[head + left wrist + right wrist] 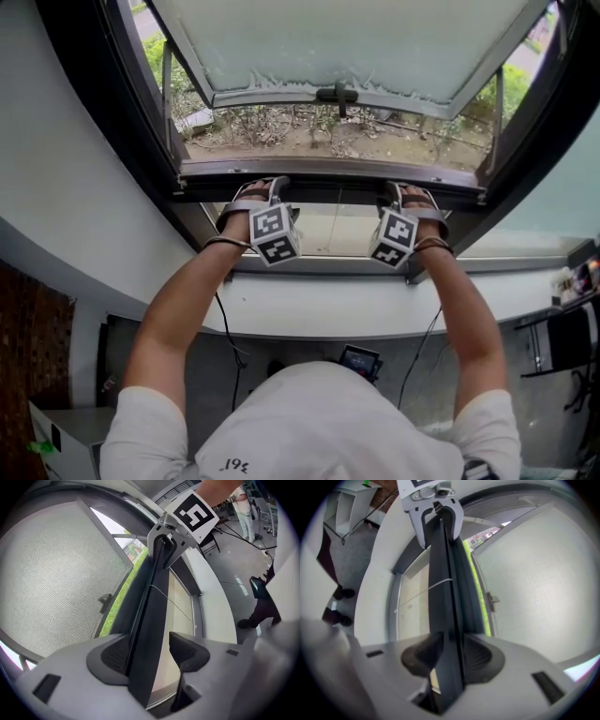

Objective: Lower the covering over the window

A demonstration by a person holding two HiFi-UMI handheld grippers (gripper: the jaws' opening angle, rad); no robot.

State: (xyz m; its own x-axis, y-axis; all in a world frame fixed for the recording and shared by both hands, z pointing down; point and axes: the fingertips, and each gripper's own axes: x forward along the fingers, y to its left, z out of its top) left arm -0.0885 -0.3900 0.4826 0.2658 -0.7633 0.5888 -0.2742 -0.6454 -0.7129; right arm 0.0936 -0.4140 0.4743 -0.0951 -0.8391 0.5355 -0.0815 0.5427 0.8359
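Observation:
The covering's dark bottom bar (333, 192) runs across the window frame, and both grippers are at it. My left gripper (272, 190) has the bar (150, 606) between its jaws; it lies against the left pad (115, 656), while the right pad (187, 651) stands off with a gap. My right gripper (398, 194) is shut on the bar (443, 583), both pads pressed to it. Each gripper view shows the other gripper far along the bar: the right gripper (168, 531) and the left gripper (436, 508). A thin cord crosses the pale pane (176, 620).
Beyond the bar a frosted window sash (356, 42) with a dark handle (337, 94) is swung outward over bare ground and shrubs. A white sill (328, 309) runs below the grippers. A pale cabinet (56, 431) stands at lower left. A person (244, 508) stands in the room behind.

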